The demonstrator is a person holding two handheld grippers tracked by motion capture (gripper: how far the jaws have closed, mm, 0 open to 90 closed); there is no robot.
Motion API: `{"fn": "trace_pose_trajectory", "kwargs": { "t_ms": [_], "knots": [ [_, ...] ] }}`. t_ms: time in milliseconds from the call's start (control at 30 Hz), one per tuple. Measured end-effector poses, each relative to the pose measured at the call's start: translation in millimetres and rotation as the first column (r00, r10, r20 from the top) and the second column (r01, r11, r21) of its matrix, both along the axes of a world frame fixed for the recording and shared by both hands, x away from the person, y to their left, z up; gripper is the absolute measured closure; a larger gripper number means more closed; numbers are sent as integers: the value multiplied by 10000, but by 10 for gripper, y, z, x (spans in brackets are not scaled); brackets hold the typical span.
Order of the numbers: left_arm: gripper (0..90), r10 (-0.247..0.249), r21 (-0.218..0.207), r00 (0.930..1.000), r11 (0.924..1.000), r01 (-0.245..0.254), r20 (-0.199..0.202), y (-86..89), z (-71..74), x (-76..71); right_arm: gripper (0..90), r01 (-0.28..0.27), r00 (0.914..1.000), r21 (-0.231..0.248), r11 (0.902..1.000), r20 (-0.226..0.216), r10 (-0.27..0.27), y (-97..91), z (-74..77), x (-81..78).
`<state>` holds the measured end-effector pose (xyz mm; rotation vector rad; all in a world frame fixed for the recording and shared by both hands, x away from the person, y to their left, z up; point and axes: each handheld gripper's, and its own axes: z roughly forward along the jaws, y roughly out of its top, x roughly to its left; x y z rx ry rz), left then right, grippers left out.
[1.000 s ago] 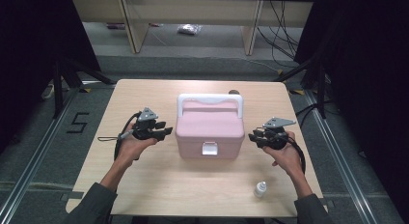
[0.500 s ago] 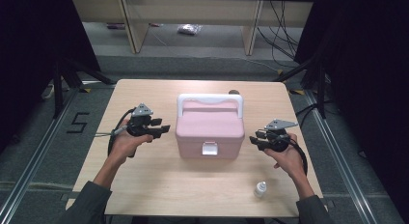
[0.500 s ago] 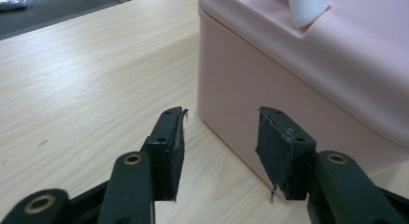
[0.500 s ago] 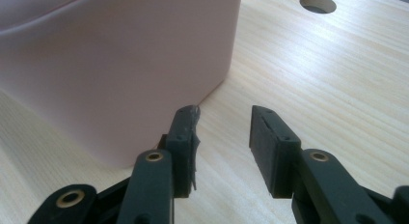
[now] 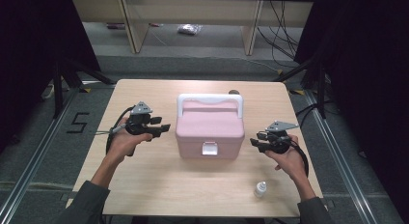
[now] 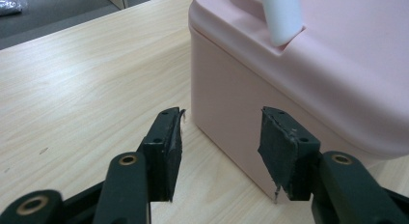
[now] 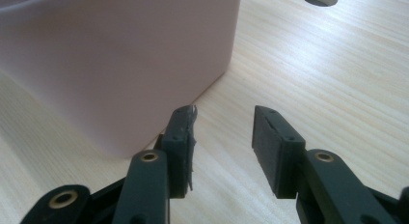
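A pink lidded box [image 5: 209,130] with a white handle [image 5: 210,99] is sitting mid-table on the wooden table [image 5: 144,180], latch facing the person. The left gripper [image 5: 164,129] is hovering just beside its left wall, the right gripper [image 5: 254,140] near its right wall. Both have just been opening their jaws, nothing between them. A small white bottle [image 5: 260,189] is standing near the front edge.

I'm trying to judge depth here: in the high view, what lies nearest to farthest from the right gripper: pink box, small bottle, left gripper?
From the right gripper:
1. Pink box, just beside it, table centre.
2. Small bottle, near the front edge.
3. Left gripper, beyond the box.
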<state>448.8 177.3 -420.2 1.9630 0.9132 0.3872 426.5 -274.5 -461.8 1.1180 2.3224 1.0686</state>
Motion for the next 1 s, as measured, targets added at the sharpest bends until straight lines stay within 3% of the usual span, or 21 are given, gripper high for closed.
{"fn": "trace_pose_trajectory", "kwargs": {
  "t_ms": [67, 167, 233, 267, 367, 400, 433, 500, 633, 833, 1000],
  "knots": [
    [475, 14, -56, 10000, 10000, -14, 8, 3, 26, -10, 593, 128, 9998, 128, 9998, -119, -126, 5, 2, -13],
    [470, -105, -140, 9999, 9998, 106, 40, 15, 79, -8, 577, -62, 9998, -98, 9999, 206, 64, -26, 1, 5],
    [464, -54, -148, 10000, 9999, 55, 69, 13, 100, -7, 575, 28, 10000, 5, 10000, 20, -28, -19, 1, -9],
    [456, -258, 52, 9996, 9997, 258, 66, 23, 152, 18, 573, 31, 10000, -22, 10000, 68, -30, -30, 5, -10],
    [443, -113, -37, 9999, 9999, 114, 94, -8, 197, 34, 573, -102, 9996, -212, 9997, 276, 107, -47, -9, -5],
    [443, -438, 442, 9990, 9981, 434, 96, -20, 259, 54, 568, 13, 9999, -126, 9999, 130, -12, -47, -11, -20],
    [441, -427, 568, 9990, 9975, 418, 144, -42, 287, 56, 566, 65, 10000, 3, 10000, -65, -65, -40, -18, -31],
    [433, -597, 883, 9981, 9944, 582, 137, -81, 354, 68, 566, -30, 9996, -256, 9997, 275, 37, -71, -24, -13],
    [414, -970, 1155, 9953, 9886, 968, -37, -154, 467, 103, 563, 72, 9999, 9, 10000, -125, -72, -59, -32, -34],
    [392, -1427, 1601, 9893, 9763, 1456, -295, -257, 586, 128, 557, -120, 9997, -270, 9996, 209, 125, -88, -37, -20],
    [374, -1542, 1905, 9876, 9691, 1569, -292, -319, 708, 146, 558, 43, 10000, -110, 9999, -20, -44, -90, -40, -37]
  ]
}}
